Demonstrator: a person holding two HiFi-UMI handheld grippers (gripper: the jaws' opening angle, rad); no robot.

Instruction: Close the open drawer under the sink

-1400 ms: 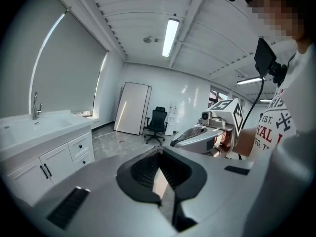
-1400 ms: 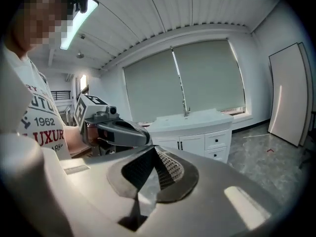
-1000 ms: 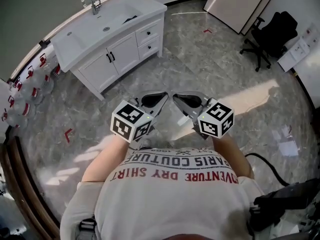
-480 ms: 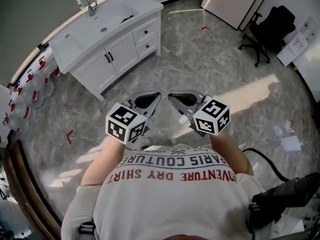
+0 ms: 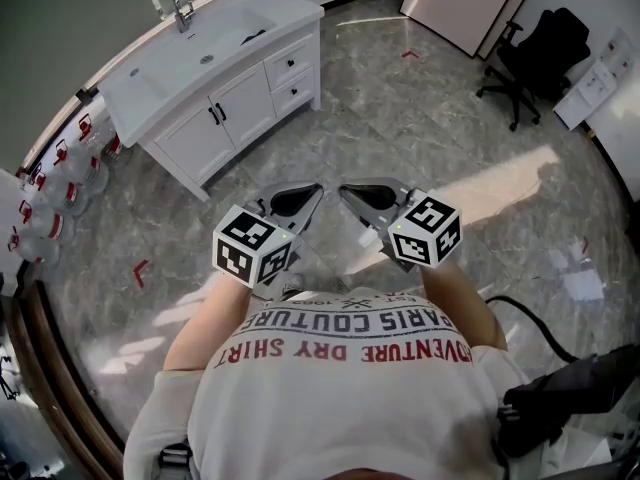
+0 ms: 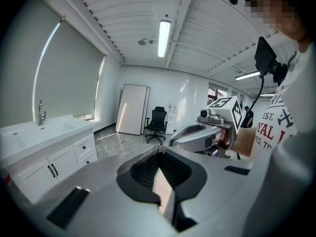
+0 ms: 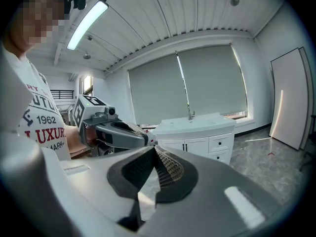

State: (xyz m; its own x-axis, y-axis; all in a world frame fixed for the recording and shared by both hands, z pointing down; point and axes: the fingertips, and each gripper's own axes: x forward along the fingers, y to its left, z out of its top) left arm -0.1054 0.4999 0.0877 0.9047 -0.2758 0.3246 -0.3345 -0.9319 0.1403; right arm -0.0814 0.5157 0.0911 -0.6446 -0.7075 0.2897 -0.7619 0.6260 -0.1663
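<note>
**Both grippers clenched and empty, well apart from the sink cabinet**

We hold the left gripper (image 5: pixel 316 189) and the right gripper (image 5: pixel 345 190) side by side in front of our shirt (image 5: pixel 350 368). They are above the grey marbled floor (image 5: pixel 420 128), with their tips near each other but not touching.

In the left gripper view the fingers (image 6: pixel 98 196) are clenched tip to tip with nothing held. Only floor shows through the hollow behind the tips. The right gripper view shows the same: its fingers (image 7: pixel 212 191) meet at the tips around an empty hollow. Each gripper's marker cube shows in the other's view.

The white sink cabinet (image 5: pixel 180 138) stands at the floor's far left edge against the wall, well apart from both grippers. Its right end has two stacked drawers, an upper drawer (image 5: pixel 291 65) and a lower drawer (image 5: pixel 296 90). Just beside them are two doors (image 5: pixel 245 103) with dark handles. From here we cannot tell whether either drawer stands out from the cabinet front.

The basin (image 5: pixel 190 53) is sunk into the white top, and the faucet (image 5: pixel 181 10) stands at its back edge.

A black office chair (image 5: pixel 530 63) stands near the floor's far right edge, and a white panel (image 5: pixel 455 8) leans at the far wall. Clear jugs with red tops (image 5: pixel 60 183) line the floor's left edge.
</note>
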